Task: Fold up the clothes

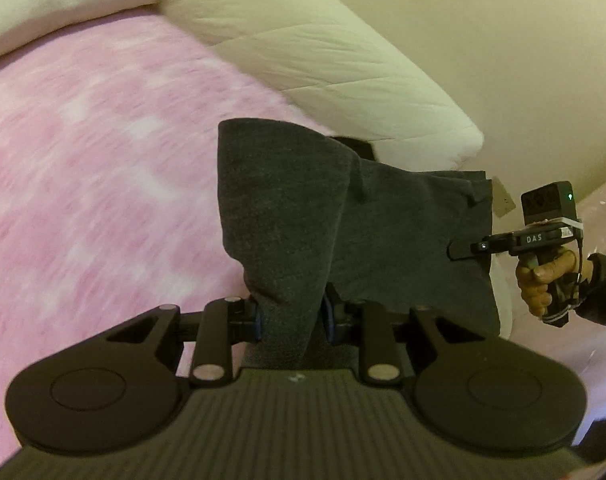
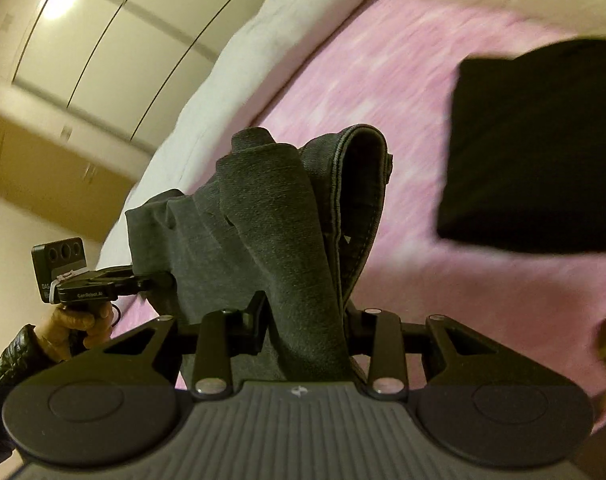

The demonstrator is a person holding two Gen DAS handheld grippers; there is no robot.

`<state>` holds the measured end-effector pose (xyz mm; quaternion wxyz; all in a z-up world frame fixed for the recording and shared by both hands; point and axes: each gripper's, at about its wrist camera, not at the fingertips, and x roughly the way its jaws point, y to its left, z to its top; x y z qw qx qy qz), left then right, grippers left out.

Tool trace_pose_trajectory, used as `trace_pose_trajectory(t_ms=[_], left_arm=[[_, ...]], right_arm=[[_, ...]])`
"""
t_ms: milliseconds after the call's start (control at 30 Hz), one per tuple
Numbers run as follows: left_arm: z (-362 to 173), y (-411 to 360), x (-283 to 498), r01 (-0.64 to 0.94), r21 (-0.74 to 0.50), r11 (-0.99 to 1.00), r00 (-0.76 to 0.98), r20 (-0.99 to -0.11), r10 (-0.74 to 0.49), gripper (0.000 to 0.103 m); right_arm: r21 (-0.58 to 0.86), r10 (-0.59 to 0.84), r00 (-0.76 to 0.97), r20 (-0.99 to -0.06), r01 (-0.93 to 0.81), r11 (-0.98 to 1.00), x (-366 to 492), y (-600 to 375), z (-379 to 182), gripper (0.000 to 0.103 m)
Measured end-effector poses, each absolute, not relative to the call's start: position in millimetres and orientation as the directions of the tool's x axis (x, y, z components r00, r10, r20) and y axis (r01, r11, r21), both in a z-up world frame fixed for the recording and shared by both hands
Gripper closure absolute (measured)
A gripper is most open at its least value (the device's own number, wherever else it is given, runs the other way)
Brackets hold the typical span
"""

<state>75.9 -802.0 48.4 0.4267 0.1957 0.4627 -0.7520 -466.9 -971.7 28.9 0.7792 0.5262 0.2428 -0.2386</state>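
Observation:
A dark grey garment [image 1: 343, 224] hangs in the air above a pink bed, stretched between both grippers. My left gripper [image 1: 291, 316] is shut on one bunched corner of it. In the left wrist view the right gripper [image 1: 469, 249] pinches the garment's far edge, with a hand on its handle. From the right wrist view, my right gripper [image 2: 303, 332] is shut on a thick fold of the grey garment [image 2: 271, 224], whose stitched hem loops above. The left gripper [image 2: 159, 280] holds the other end there.
The pink fuzzy blanket [image 1: 83, 168] covers the bed. A folded black garment [image 2: 535, 152] lies on it at the right. White quilted pillows [image 1: 323, 52] line the head of the bed. Cream wardrobe doors [image 2: 83, 60] stand beyond the bed's edge.

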Motion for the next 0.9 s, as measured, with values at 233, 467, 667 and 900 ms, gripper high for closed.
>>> trace_pose_trajectory(t_ms=[233,467,667,900], left_arm=[[41.9,-950.7,-1.7,0.805,-0.540,-0.247,-0.592,-0.705,-0.390,0.081],[-8.8,-1072.1,-44.0,0.793,-0.580,-0.187,-0.607,-0.729,-0.315,0.081],[-67.3,-1132.5,-58.1,0.808,-0.577,-0.117,-0.585,-0.767,-0.263,0.080],[-109.2,-1141.5,-54.4,0.806,-0.591,-0.029,-0.574,-0.769,-0.279,0.068]], right_arm=[[0.718,-0.165,0.753,-0.637,0.658,0.228,-551.7,-1074.2,19.6,0.069],[0.724,-0.151,0.736,-0.660,0.677,0.132,-614.6,-1173.1,-12.9,0.069],[0.721,-0.113,0.723,-0.682,0.690,0.067,-630.0,-1223.6,-68.4,0.069],[0.761,-0.149,0.754,-0.640,0.649,0.014,-640.8,-1233.0,-113.0,0.066]])
